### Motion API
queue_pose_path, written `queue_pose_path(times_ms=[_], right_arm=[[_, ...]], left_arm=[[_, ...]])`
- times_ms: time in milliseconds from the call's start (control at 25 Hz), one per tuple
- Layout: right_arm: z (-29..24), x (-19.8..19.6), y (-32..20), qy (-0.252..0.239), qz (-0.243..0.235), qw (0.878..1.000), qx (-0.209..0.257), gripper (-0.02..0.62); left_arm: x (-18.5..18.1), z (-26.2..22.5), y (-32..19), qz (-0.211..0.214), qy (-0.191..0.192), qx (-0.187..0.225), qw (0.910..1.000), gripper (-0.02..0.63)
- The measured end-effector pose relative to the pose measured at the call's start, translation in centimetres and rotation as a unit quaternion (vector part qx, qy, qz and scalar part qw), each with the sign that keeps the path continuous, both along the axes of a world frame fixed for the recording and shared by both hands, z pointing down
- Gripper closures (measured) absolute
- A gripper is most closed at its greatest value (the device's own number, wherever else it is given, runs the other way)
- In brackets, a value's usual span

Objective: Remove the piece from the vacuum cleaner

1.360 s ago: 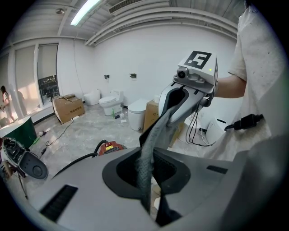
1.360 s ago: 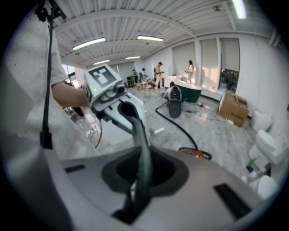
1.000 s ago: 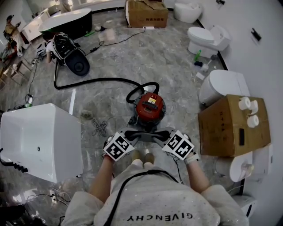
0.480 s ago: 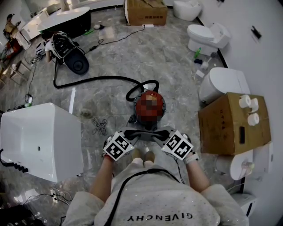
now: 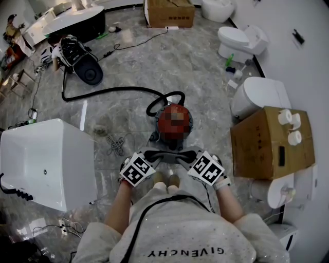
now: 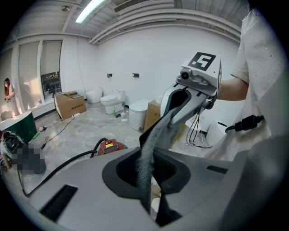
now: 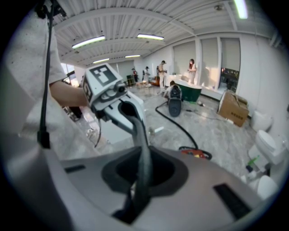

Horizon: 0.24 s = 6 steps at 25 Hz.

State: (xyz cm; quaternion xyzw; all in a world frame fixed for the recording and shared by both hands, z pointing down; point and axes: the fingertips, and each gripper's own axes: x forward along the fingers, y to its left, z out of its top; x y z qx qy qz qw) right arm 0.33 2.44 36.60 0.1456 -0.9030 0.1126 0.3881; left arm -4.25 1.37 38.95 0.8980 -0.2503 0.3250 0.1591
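The piece (image 5: pixel 171 156), a grey mesh strip, spans between both grippers. It is apart from the vacuum (image 5: pixel 163 123), which sits on the floor at 12 o'clock from it. It looks already freed, so the step in hand is to carry it clear. Hold both ends level so that neither slips, draw back toward 6 o'clock, and stay off the hose (image 5: pixel 113 91). The left gripper (image 6: pixel 151 200) has its jaws nearly together, clamped on one end of the strip. The right gripper (image 7: pixel 135 205) pinches the other end just as narrowly.

Head view shifted slightly: vacuum cleaner (image 5: pixel 163 123), far cardboard box (image 5: pixel 169 14) now marginally higher in frame.
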Motion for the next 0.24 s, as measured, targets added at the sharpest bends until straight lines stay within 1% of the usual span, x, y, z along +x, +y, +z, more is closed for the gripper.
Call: queue_pose_path(times_ms=[240], right_arm=[[0.45, -0.50, 0.05, 0.003, 0.000, 1.000, -0.002, 0.551]], left_arm=[[-0.51, 0.46, 0.05, 0.000, 0.000, -0.002, 1.0000, 0.552]])
